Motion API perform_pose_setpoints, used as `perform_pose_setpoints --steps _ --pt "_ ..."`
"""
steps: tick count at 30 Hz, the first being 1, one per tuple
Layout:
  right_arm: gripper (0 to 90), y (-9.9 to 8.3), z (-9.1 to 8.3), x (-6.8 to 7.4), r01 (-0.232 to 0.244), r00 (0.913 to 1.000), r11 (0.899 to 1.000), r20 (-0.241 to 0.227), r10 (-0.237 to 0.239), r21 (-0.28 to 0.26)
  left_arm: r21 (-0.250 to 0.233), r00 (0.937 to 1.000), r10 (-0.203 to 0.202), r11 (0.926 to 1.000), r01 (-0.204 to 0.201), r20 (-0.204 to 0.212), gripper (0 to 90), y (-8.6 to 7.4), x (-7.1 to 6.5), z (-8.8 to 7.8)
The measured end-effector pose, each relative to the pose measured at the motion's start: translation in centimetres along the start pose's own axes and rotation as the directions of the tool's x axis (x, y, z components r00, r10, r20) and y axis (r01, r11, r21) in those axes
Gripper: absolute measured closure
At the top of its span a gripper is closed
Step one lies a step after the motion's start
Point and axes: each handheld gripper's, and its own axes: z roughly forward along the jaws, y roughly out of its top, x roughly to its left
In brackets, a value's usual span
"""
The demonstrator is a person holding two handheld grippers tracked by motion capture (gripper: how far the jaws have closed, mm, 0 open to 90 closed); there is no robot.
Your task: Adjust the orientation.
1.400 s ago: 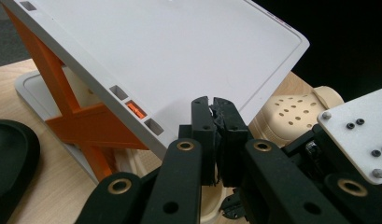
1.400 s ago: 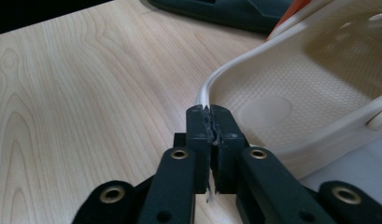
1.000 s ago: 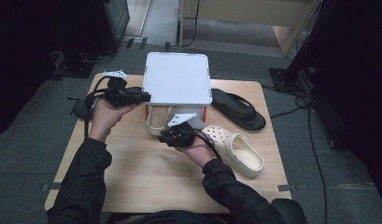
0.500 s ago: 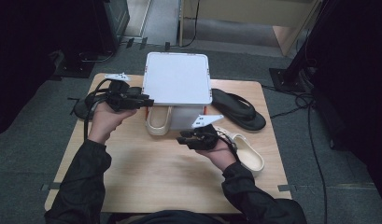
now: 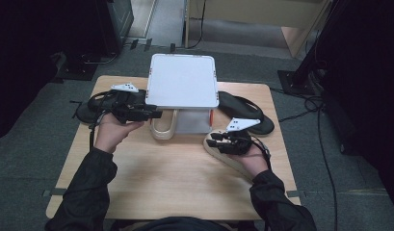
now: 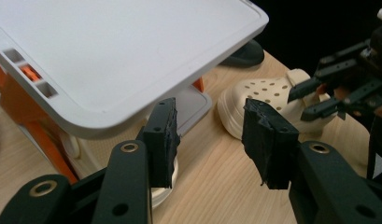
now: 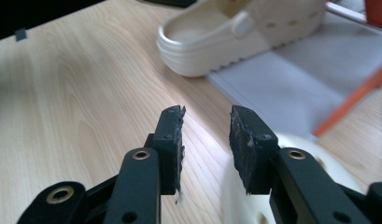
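Note:
A white two-level rack (image 5: 182, 79) with orange posts stands at the table's far middle. One cream clog (image 5: 163, 129) lies on its lower shelf, heel sticking out at the front left; the right gripper view shows this clog (image 7: 240, 32) ahead. A second cream clog (image 5: 222, 155) lies on the table under my right hand, and the left gripper view shows it (image 6: 268, 95) too. My left gripper (image 5: 153, 114) (image 6: 209, 116) hovers by the rack's front left corner. My right gripper (image 5: 210, 143) (image 7: 205, 116) hangs over the loose clog, pointing left. Both have just been opening, nothing between the jaws.
A black flip-flop (image 5: 250, 111) lies right of the rack, another black flip-flop (image 5: 94, 103) at the table's left behind my left hand. The wooden table (image 5: 175, 183) has bare room at the front. Cables run over the floor at right.
My right hand has drawn back from the rack's front to the right, over the loose clog, with its jaws wider. The left gripper's jaws have spread apart beside the shelved clog.

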Motion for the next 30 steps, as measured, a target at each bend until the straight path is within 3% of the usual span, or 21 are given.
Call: perform_pose_setpoints --steps 10,18,20,30 --pt "62.3 -1.6 -2.6 -2.5 -0.029 0.9983 1.000 0.051 0.029 0.004 0.027 0.9999 -0.009 0.9996 0.009 -0.007 54.2 -2.6 -0.9 0.9" --pt "58.7 -2.3 -3.5 -3.4 -0.036 0.9965 0.999 0.076 0.036 0.010 0.025 0.9999 -0.016 0.9996 0.016 -0.007 54.0 -3.8 -1.0 1.6" --pt "58.3 -2.6 -4.2 -3.9 -0.041 0.9936 0.999 0.106 0.040 0.009 0.038 0.9999 -0.013 0.9992 0.013 -0.002 53.8 -4.0 -1.0 2.0" --pt "52.8 -3.9 -6.2 -5.1 -0.072 0.9872 0.997 0.142 0.073 -0.011 0.036 0.9997 0.005 0.9993 -0.006 0.022 53.4 -3.8 -0.8 3.2"
